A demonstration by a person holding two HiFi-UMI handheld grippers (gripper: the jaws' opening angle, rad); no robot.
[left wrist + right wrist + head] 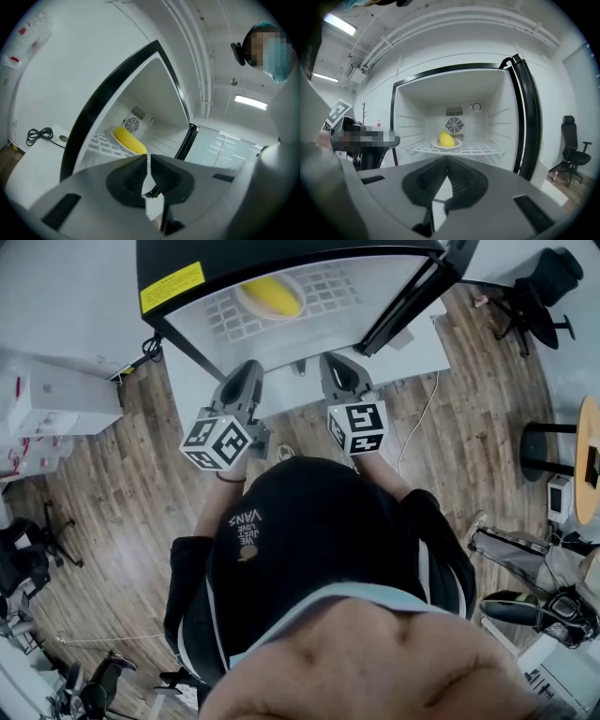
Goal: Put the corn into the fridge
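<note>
- Closest to the lens: looking straight down on a person's black top [309, 549], filling the lower middle of the head view.
- Far left: got a pile of white boxes [56, 399] parked on the wood floor [112, 502].
- A bit further in: can spot a yellow label [172, 287] stuck on the black top edge of the fridge [234, 254], which sits on a white platform [412, 357].
- Left gripper [250, 366] [146, 161]: clenched tight, gripping nothing, held roughly level just outside the fridge opening.
- Corn [272, 298] [130, 139] [446, 139]: already inside the fridge, lying on a white plate [457, 144]. Plate sits on the white wire shelf [483, 149], below the round fan grille [454, 125] on the back wall. Touched by neither gripper, well apart from both.
- Right gripper [336, 362] [446, 161]: clamped tight as well, totally empty, hanging near the left one and aimed straight into the open compartment.
- Fridge door [412, 296] [527, 117]: swung wide open, black-framed, standing off the right side of the cabinet.
- Further right: got a black office chair [539, 287] [572, 145] on the wood floor.
- Far right edge: just catching a slice of a round wooden table [589, 460].
</note>
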